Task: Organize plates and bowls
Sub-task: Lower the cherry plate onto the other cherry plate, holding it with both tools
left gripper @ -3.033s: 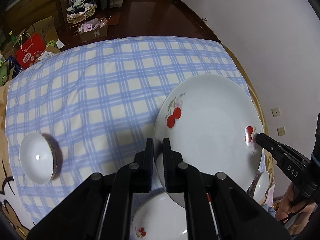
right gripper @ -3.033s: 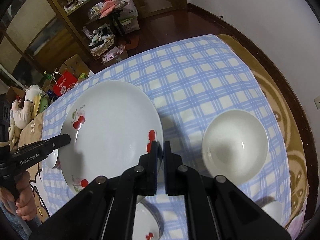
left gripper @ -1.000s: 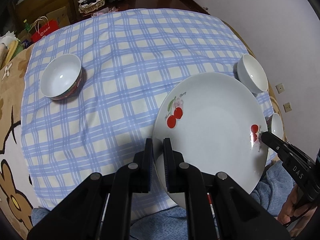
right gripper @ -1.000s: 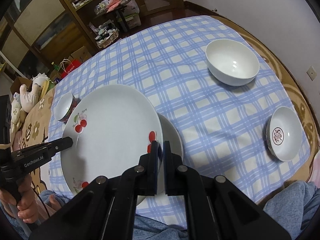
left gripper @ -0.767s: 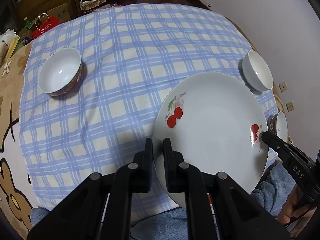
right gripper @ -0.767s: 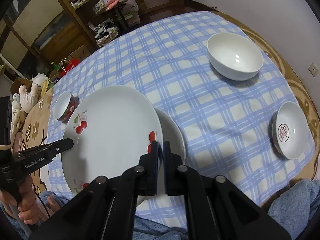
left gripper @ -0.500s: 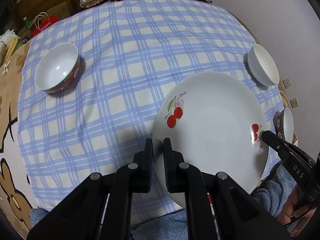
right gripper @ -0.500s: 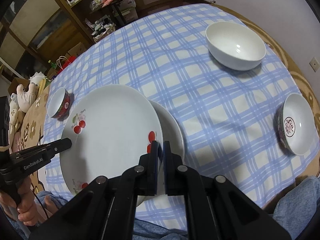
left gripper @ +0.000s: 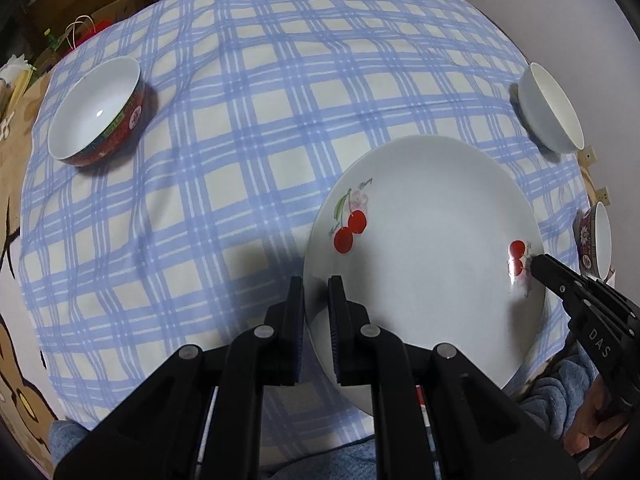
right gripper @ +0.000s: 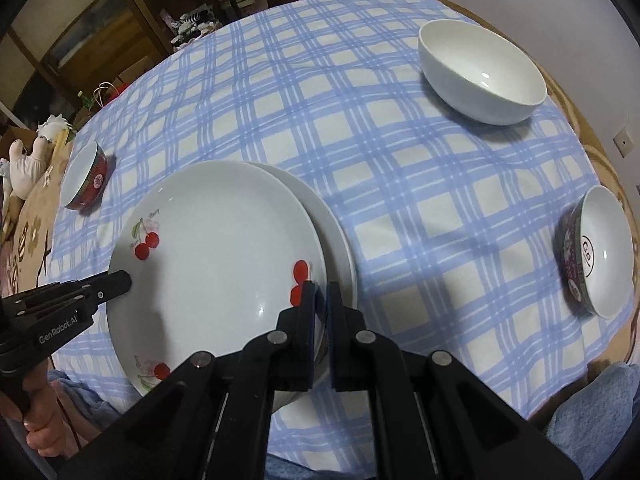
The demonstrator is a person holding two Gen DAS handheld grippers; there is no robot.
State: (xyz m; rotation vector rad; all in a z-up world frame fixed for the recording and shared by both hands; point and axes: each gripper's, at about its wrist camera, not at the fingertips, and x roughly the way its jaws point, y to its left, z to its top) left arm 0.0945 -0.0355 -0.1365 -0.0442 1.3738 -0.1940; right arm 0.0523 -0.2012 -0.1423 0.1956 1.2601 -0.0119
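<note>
I held the cherry plate (left gripper: 424, 240) by opposite rims, my left gripper (left gripper: 316, 300) and right gripper (right gripper: 320, 300) each with jaws pinched nearly closed on its edge, above the second plate (right gripper: 340, 240) on the bench (right gripper: 400, 168). To stack it well I judged I should keep it level, centre it, then lower evenly.

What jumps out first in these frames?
A big cherry plate, held at opposite rims by the left gripper and right gripper, over a second plate on the blue checked cloth. A plain white bowl sits far right.
</note>
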